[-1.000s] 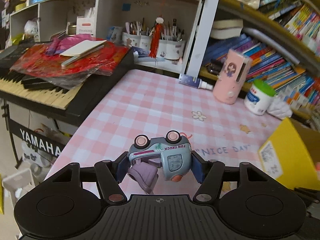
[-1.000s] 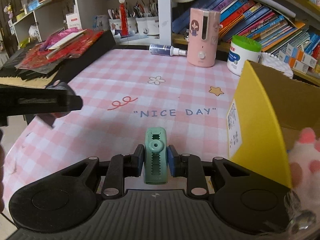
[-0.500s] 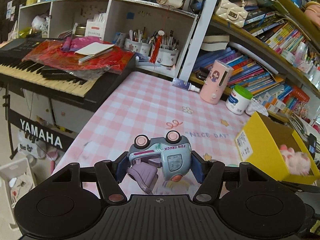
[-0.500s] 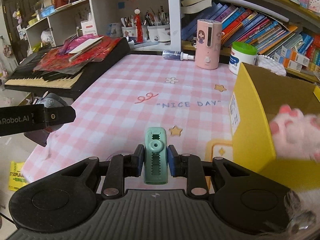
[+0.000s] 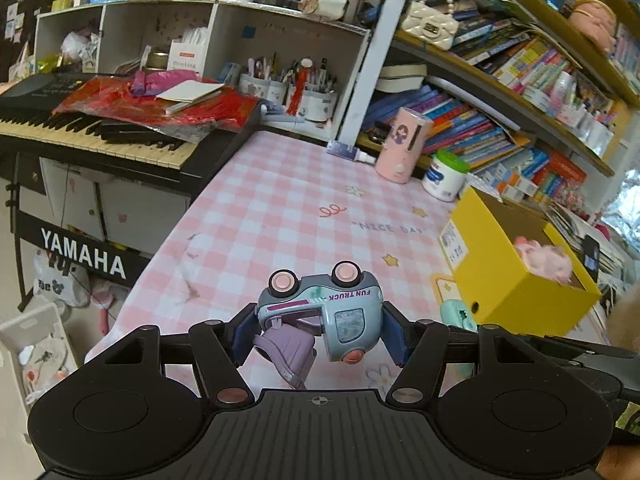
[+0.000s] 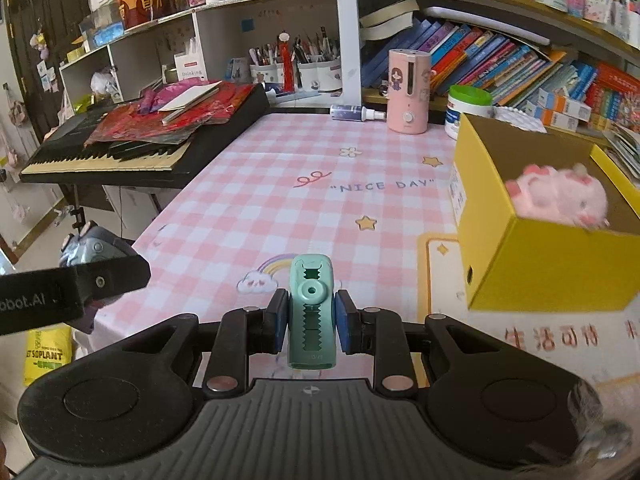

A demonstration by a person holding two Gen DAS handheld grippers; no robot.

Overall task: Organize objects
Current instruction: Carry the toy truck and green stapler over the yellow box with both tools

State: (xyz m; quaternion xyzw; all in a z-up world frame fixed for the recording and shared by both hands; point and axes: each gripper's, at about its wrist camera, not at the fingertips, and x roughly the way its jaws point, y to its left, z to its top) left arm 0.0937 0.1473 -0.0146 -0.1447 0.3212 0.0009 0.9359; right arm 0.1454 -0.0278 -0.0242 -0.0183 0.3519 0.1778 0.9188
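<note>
Compared with a second ago, we see both views pulled back from the pink checked table (image 6: pixel 256 200): more of the yellow box (image 6: pixel 520 264) and shelves shows. Our left gripper (image 5: pixel 318 320) stays clamped on the toy truck (image 5: pixel 320 312) marked "FUN TRUCK"; our right gripper (image 6: pixel 311 322) stays clenched on the green crocodile clip (image 6: pixel 311 312). Only the left view reads "YAMAHA" under the keyboard (image 5: pixel 92 136). The right view shows the pink plush (image 6: pixel 560 198) inside the box, and "NICE DAY" on the cloth.
</note>
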